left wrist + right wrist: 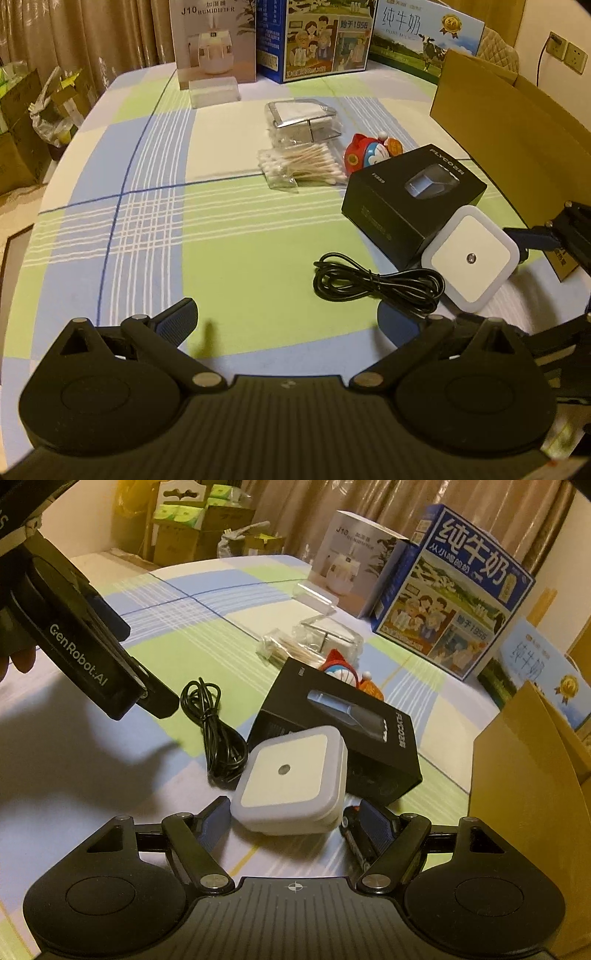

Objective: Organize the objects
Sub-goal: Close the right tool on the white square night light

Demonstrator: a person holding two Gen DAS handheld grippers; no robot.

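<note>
The right gripper (291, 821) fills the bottom of its own view, jaws standing wide apart. The night light (291, 784), a white square with a small round sensor in its face, lies just ahead of them, its near edge reaching into the gap. Neither pad visibly presses on it, so it rests on the cloth (177, 635) unheld. Behind it and touching or nearly touching it sits the black box (343, 731), tilted on one edge. To the light's left lies the cable (214, 731), a loose black coil.

In the left view the left gripper (291, 325) also has its jaws spread, with bare checked cloth (147, 221) between them. The cable (380, 284) lies just ahead of its right finger, and the night light (472, 258) is further right, leaning against the black box (413, 199). From the right view this gripper hangs above the cloth, its tip near the cable but apart from it.

Beyond the box sits a red and blue toy (369, 151), then a bag of cotton swabs (303, 170) and a clear case (303, 118). A brown carton (517, 147) stands open at the right. At the far edge stand a humidifier box (214, 40) and milk boxes (325, 37).
</note>
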